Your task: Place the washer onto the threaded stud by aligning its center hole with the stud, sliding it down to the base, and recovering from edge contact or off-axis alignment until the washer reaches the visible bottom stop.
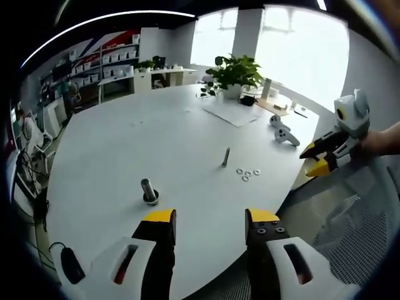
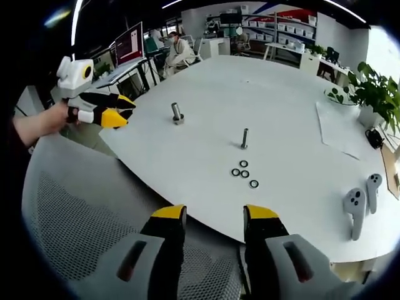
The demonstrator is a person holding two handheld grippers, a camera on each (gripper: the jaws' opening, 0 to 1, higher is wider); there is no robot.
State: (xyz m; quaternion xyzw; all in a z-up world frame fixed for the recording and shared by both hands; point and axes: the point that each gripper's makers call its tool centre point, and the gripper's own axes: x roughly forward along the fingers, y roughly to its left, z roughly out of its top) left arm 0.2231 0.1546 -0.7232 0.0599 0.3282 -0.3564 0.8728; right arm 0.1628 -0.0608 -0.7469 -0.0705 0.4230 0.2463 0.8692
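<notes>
White table (image 2: 206, 106) carries threaded stud (image 2: 244, 138), four washers (image 2: 244, 173), bolt (image 2: 177, 113), controllers (image 2: 361, 204)

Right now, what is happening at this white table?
A person holds a hand-held gripper in each hand at the table's edge; the left and right are both open and empty. Four washers lie loose beside a thin stud. A thicker stud stands farther off. No washer is picked up yet.

Bright daylight from blown-out windows (image 1: 300, 50) glares softly across the white counter (image 1: 156, 137), edges bow with fisheye distortion, and far shelves look perhaps slightly blurred.
</notes>
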